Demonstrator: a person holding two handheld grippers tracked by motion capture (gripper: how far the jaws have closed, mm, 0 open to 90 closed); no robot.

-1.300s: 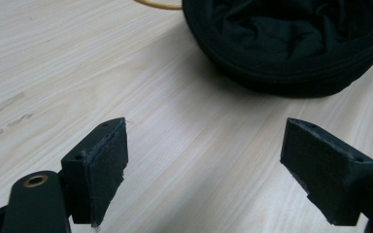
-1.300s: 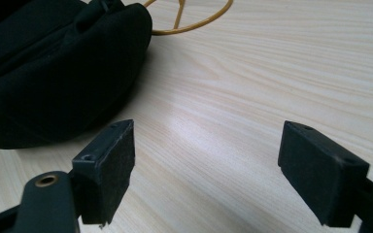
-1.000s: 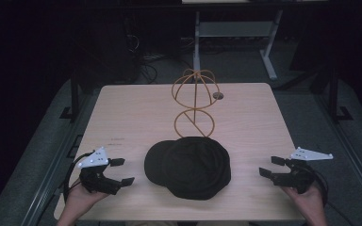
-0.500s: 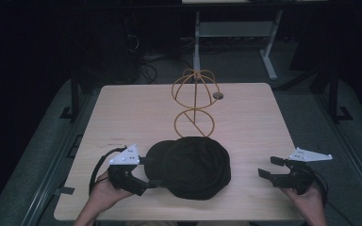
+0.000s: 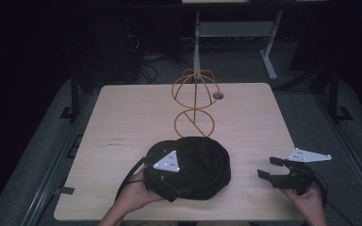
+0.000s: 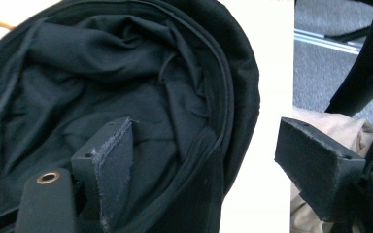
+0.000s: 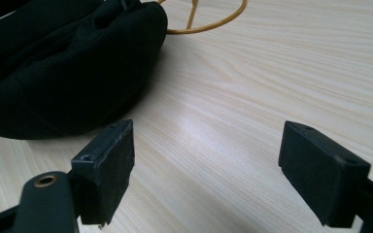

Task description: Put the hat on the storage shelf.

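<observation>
**Black hat at near edge, left jaws straddling its rim**

Where seen from the high view, lies as a flat dark mound, the black hat (image 5: 195, 167), on the near middle of the wooden table (image 5: 122, 122), just in front of the base ring of the yellow wire stand (image 5: 194, 101). Reads there as a plain lump; opens up in the left gripper view as a crumpled fabric hollow (image 6: 116, 87) with a stitched rim curving down the right side. Hides, from above, the left gripper's jaws under the grey plate and the hat's edge; shows them in its own view spread wide, one pad inside the hollow, the other out over the pale table edge, the rim passing between, nothing pinched.

Rests at the hat's left rim, the left gripper (image 5: 169, 181), hand (image 5: 134, 193) cupped beneath and behind it, forearm coming up from the bottom edge, cable looping off to the left.

Sits well apart to the right, near the table's front corner, the right gripper (image 5: 271, 168), jaws wide and empty, pointed leftward toward the hat, held low by the right hand (image 5: 306, 197). Shows, in the right gripper view, bare wood grain between the pads, the hat's bulging side (image 7: 68, 68) at upper left and the stand's ring (image 7: 209, 22) beyond.
</observation>
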